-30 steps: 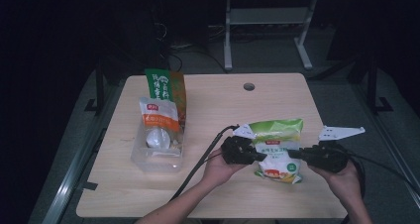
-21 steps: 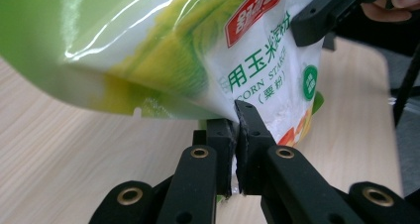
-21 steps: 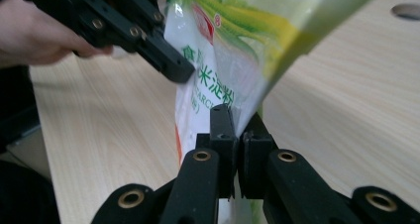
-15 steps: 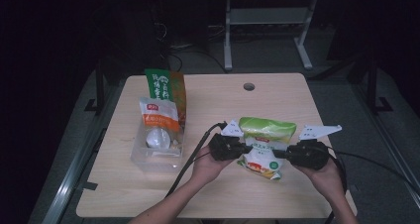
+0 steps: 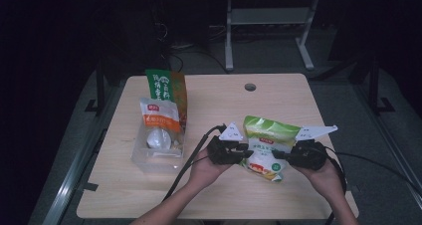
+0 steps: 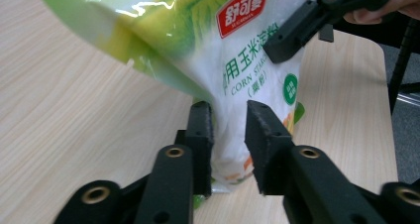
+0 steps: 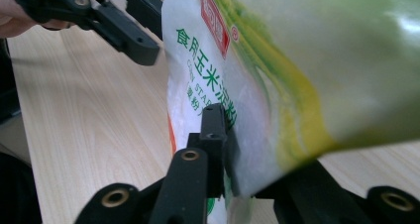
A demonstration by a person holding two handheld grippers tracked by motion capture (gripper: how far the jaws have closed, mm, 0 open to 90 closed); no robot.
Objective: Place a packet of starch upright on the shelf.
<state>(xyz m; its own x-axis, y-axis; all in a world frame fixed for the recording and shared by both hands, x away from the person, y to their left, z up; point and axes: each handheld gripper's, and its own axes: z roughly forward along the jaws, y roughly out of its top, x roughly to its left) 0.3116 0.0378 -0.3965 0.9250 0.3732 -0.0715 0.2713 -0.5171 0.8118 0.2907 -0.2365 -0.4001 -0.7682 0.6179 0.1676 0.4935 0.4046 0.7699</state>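
Your left gripper (image 6: 228, 130) has just been opening a little, its jaws now narrow around the lower side of the corn starch bag (image 5: 268, 146), and your right gripper (image 7: 233, 149) has just been closing on the bag's opposite side, one pad flat against it. Compared with a second ago, the bag has come nearer to you and toward the clear plastic bin (image 5: 155, 153), so I judge you are regripping it before moving it. It hangs between both grippers just above the table (image 5: 209, 93).
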